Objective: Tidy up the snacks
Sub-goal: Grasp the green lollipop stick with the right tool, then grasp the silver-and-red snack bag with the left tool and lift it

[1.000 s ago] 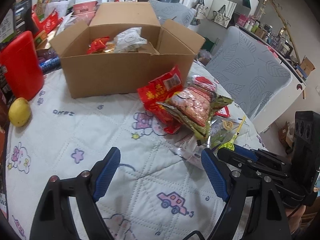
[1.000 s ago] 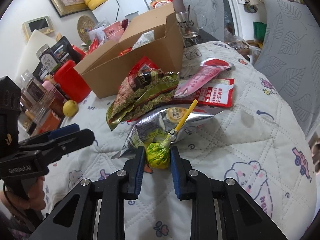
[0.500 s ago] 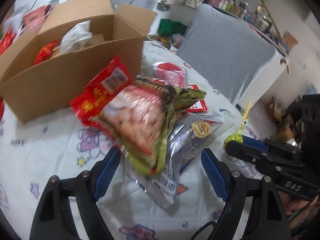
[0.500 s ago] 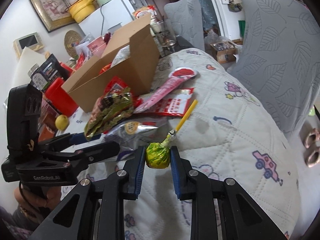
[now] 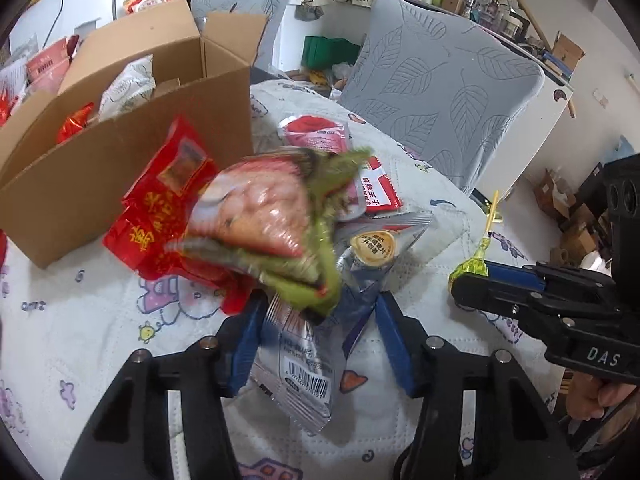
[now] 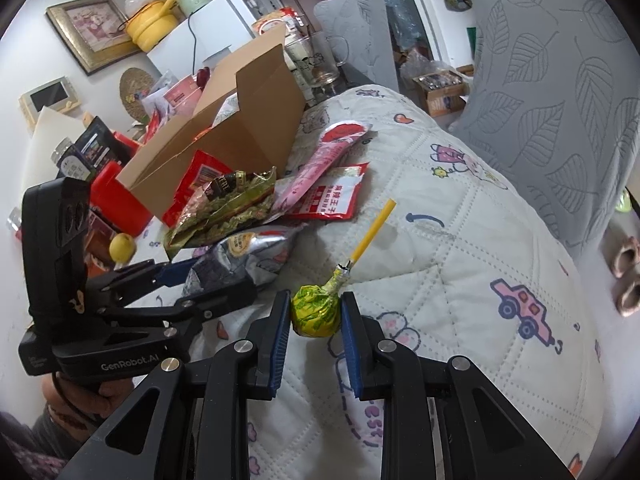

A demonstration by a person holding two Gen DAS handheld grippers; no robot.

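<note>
The green-edged snack bag point(image 5: 276, 232) is smeared by motion blur in the left wrist view, so its print cannot be read; it lies atop the heap just in front of the cardboard box point(image 5: 120, 168). Under it a crinkled silver foil pouch point(image 5: 304, 364) reaches back between the blue pads of the left tool point(image 5: 320, 344), whose jaws stand apart on either side of it; whether they touch the foil cannot be told. A glossy red packet point(image 5: 160, 216) leans against the box wall, partly covered by the green bag. The box stands open, its flaps up, with a white wrapper and a red one showing over the rim, the rest hidden.

The right tool point(image 6: 316, 316) is clamped on a round lollipop point(image 6: 314, 312) in crumpled yellow-green foil, its yellow stick pointing up and away from the box. It hangs over the quilted, cartoon-printed cloth on the table point(image 6: 480, 280), beside the heap. A flat red sachet point(image 6: 336, 196) and a pink pouch point(image 6: 320, 164) lie against the box corner.
</note>
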